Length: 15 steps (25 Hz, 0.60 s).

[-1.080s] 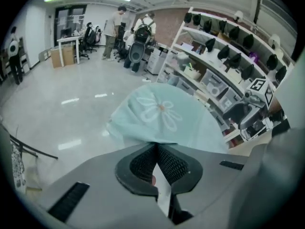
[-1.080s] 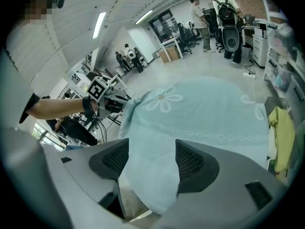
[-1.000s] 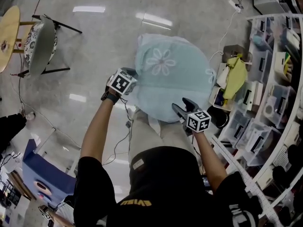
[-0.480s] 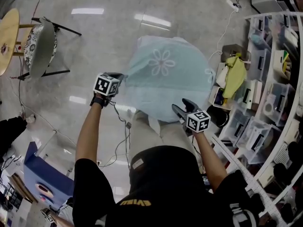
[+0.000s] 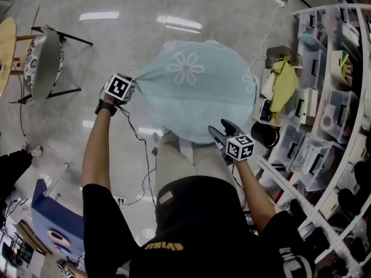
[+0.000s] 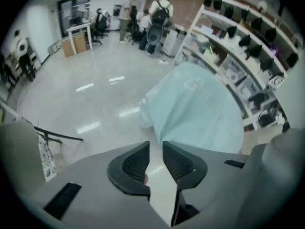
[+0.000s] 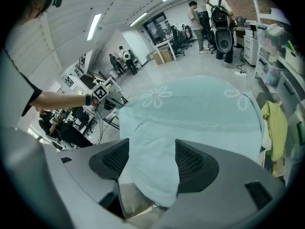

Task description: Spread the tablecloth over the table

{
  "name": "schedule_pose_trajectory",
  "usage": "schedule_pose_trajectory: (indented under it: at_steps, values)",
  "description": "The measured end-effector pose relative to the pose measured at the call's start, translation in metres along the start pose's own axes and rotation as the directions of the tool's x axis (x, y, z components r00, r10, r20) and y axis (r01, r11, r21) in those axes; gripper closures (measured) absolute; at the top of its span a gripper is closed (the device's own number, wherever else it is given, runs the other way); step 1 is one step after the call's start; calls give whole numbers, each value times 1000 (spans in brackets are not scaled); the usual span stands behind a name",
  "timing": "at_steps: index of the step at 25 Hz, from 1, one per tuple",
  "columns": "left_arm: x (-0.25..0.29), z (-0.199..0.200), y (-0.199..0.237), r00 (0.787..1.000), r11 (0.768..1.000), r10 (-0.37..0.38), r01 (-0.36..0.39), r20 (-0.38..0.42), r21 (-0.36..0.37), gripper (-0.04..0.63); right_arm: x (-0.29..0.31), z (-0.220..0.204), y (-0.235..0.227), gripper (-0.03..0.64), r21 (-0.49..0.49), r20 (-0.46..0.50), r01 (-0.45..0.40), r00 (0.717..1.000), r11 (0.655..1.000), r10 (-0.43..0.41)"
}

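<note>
In the middle of the glossy grey floor [image 5: 116, 33], the pale blue-green tablecloth with white embroidered flowers [image 5: 194, 91] lies draped over the round table, which it hides completely. Its far and right sides hang down smoothly, while its left edge is drawn out sideways into a point.

That point ends right at the tips of the left gripper [image 5: 134, 81]. Its jaws stand a narrow slit apart and have just been opening. The cloth tapers up to the tips, and only pale floor shows in the gap behind them, so the ribbed pads [image 6: 136, 163] no longer pinch it.

At the cloth's near edge, the right gripper [image 5: 224, 129] points down with its jaws spread wide. A hanging fold of the hem lies loosely between them without being squeezed.

The person stands close against the near side of the table in beige trousers [image 5: 177, 164] and a black top.

To the left stands a folding chair with a patterned cushion [image 5: 43, 59], beside the rim of a round wooden table [image 5: 4, 48]. To the right run white shelves of clear plastic bins [image 5: 324, 109], with a yellow-green cloth [image 5: 282, 86] hanging in front of them.
</note>
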<state>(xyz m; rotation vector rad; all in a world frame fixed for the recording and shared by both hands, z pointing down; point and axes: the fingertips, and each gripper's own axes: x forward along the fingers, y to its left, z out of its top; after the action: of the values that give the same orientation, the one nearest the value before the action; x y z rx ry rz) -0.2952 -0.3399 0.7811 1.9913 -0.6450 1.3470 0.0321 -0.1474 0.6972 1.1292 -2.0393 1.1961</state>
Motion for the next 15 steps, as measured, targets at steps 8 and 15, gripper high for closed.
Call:
schedule_pose_trajectory:
  at_steps: [8, 15]
  values:
    - [9, -55, -62, 984, 976, -152, 164, 89, -142, 406, -55, -26, -28, 318, 103, 65, 126, 989, 987, -133]
    - [68, -42, -106, 870, 850, -338, 446, 358, -281, 375, -74, -89, -60, 319, 118, -21, 124, 992, 985, -122]
